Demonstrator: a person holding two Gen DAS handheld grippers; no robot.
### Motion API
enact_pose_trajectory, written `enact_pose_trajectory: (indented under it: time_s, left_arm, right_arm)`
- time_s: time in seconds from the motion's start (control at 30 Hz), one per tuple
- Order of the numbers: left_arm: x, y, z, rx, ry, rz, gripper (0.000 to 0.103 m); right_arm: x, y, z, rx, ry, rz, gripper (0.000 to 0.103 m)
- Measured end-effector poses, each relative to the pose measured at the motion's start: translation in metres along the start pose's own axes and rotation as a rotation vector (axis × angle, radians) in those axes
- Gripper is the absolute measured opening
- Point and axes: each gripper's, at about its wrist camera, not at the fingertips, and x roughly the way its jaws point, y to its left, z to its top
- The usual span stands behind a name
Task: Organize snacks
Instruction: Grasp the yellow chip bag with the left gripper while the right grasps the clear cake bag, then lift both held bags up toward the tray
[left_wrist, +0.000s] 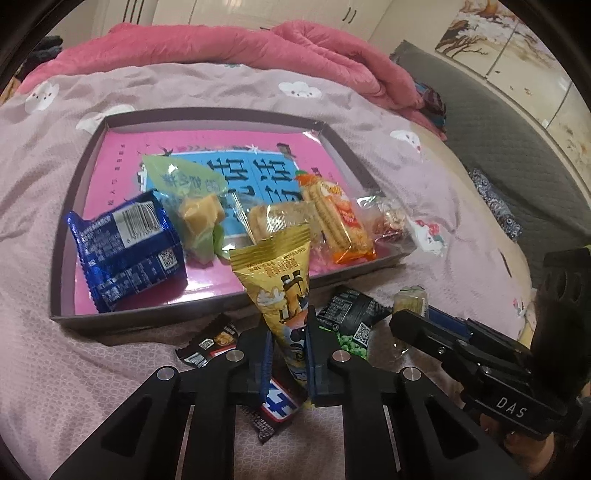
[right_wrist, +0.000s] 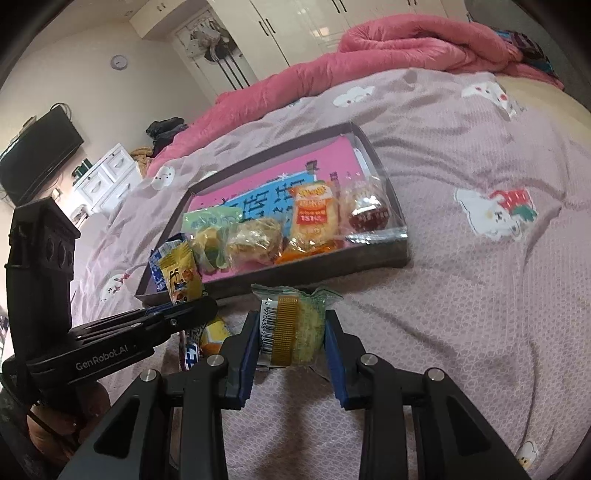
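Left claw (left_wrist: 288, 354): clenched on yellow cone packet (left_wrist: 282, 291), light, crinkly, slippery; you grip low. Right claw (right_wrist: 290, 341): clenched on wrapped cake (right_wrist: 295, 328), soft, crushable. Both just short of the tray (left_wrist: 61, 258) on the bed.

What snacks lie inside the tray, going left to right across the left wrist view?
Blue packet → green-wrapped candy → clear-wrapped pastry → orange cracker pack → red-foil sweet.

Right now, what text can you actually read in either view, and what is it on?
"DAS": body of the right claw.
"GenRobot.AI": body of the left claw.
Barcode digits on the wrapped cake: only partly legible.
Yellow cone packet, blue packet, tray print: too blurred or small to read.
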Motion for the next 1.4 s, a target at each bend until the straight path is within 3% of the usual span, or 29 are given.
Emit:
enact_pose_trajectory:
  time_s: [1.4]
  left_arm:
    - [-0.073,0.029,0.026,-0.102,-0.204,0.0,0.012]
  right_arm:
    - [-0.01,0.031,0.018,-0.131,-0.1,0.006,0.034]
